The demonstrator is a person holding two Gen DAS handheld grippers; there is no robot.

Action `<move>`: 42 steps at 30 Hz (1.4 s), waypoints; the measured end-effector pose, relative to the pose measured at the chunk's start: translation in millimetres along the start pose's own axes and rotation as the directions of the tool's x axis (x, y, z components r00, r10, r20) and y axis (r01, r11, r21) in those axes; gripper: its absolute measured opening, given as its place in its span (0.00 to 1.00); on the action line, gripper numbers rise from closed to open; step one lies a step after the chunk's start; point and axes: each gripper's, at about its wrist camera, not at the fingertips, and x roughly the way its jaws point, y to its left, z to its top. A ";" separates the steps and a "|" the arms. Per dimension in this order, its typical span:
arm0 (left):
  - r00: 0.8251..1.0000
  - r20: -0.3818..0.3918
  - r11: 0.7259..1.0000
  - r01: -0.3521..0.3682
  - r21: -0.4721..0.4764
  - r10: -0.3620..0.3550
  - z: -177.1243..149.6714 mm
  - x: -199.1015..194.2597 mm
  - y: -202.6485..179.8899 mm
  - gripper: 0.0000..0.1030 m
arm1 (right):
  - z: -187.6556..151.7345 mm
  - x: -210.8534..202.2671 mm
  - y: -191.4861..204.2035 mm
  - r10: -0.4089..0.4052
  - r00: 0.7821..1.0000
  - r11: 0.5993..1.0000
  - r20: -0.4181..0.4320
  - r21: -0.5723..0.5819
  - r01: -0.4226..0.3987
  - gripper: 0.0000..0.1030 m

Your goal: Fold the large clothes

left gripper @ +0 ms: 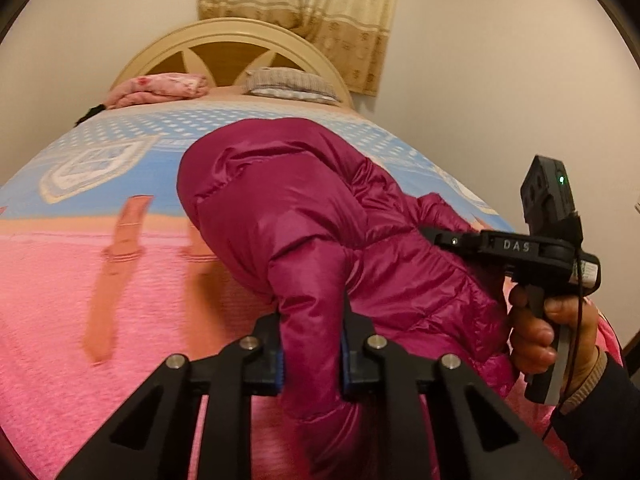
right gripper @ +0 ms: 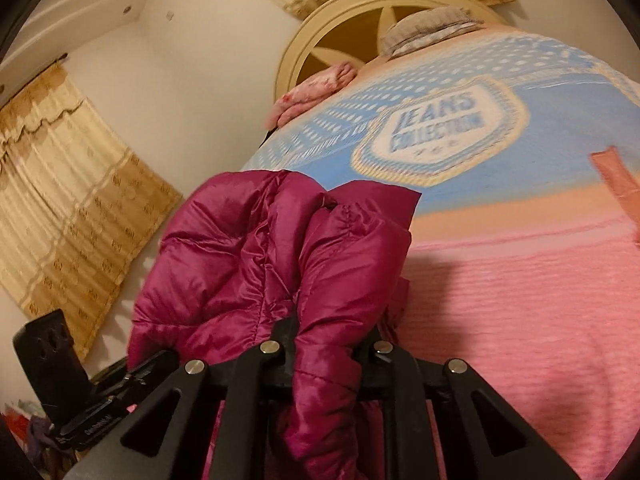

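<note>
A big puffy purple-red jacket lies in a heap on the bed, on the pink and blue blanket. Part of it is lifted up off the blanket.

The left gripper has its jaws closed tight on a fold of the jacket. The cloth is squeezed between the two black fingers, and the rest of the jacket stretches away from the jaws toward the headboard.

The right gripper has its jaws closed on another fold of the same jacket. In the left view you can see it off to the right, held by a hand, with its tip poking into the jacket's edge.

So both grippers hold the near side of the jacket, close beside each other. The long way of the jacket seems to run from the jaws out toward the pillows. I think the next move is to carry this near edge over or spread it out. Both hands are about as near, so they would have to move together, or the slippery cloth could twist
</note>
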 end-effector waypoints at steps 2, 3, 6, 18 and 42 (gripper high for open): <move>1.000 -0.009 1.000 -0.008 -0.001 0.008 -2.9 2.8 7.5 0.19 | -2.0 10.3 8.6 -0.018 1.000 0.999 -0.018 -0.036 0.018 0.13; 1.000 -0.021 1.000 -0.011 -0.009 0.010 -6.0 6.8 11.7 0.19 | -3.5 17.7 11.1 -0.036 0.999 0.998 -0.029 -0.055 0.034 0.14; 0.998 -0.054 0.999 -0.021 -0.024 0.020 -15.1 23.3 18.1 0.20 | -9.9 33.0 1.0 -0.132 0.990 0.990 -0.054 -0.049 0.129 0.45; 0.999 -0.052 0.997 0.011 -0.072 -0.015 -21.2 26.9 40.0 0.23 | -26.6 59.6 -49.3 0.156 0.969 0.975 -0.192 0.186 -0.120 0.27; 0.976 0.030 0.966 -0.209 -0.153 0.216 -31.4 -56.3 115.6 0.20 | -8.8 148.4 112.7 0.252 0.936 0.965 -0.247 -0.013 -0.264 0.16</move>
